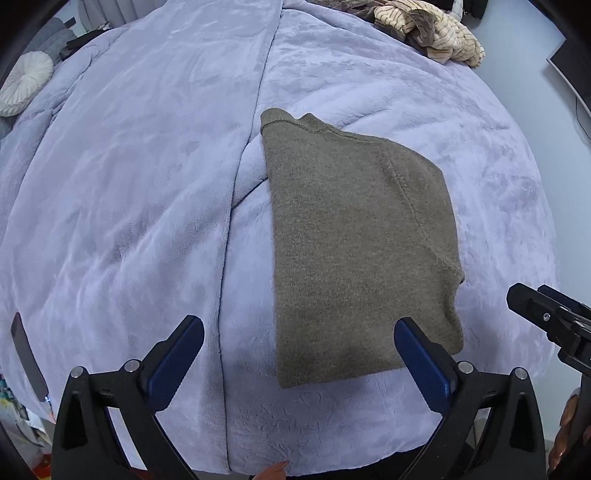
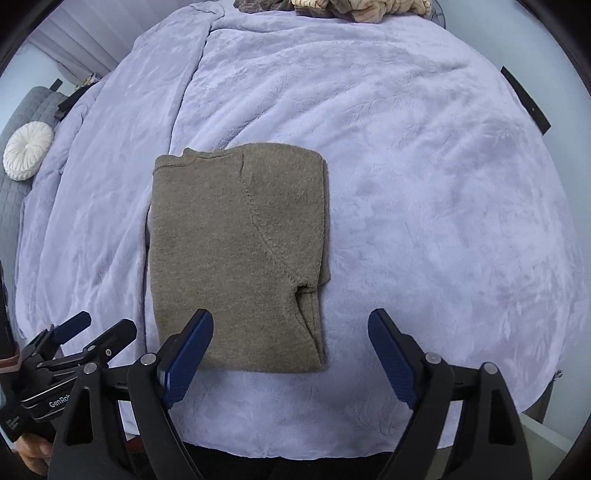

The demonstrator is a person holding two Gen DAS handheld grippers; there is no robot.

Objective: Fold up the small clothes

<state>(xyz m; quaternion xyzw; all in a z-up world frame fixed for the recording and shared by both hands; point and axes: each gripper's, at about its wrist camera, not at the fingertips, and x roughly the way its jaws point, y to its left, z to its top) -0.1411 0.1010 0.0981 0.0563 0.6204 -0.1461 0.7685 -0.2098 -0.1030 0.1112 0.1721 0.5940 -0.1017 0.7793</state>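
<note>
An olive-brown knit sweater (image 1: 354, 236) (image 2: 236, 258) lies folded into a neat rectangle on a lavender fleece blanket (image 1: 129, 184) (image 2: 424, 184), collar end away from me. My left gripper (image 1: 299, 328) hangs above the sweater's near left corner, jaws wide apart and empty. Over the near right corner my right gripper (image 2: 291, 321) also stands open, nothing between its blue pads (image 2: 388, 350). The right gripper shows at the right edge of the left wrist view (image 1: 546, 317); the left one appears at the lower left of the right wrist view (image 2: 74, 339).
A heap of beige striped and brown clothes (image 1: 428, 29) (image 2: 354, 7) lies at the blanket's far edge. A round white cushion (image 1: 26, 81) (image 2: 27, 149) rests on grey bedding at the left. The bed's near edge runs just below both grippers.
</note>
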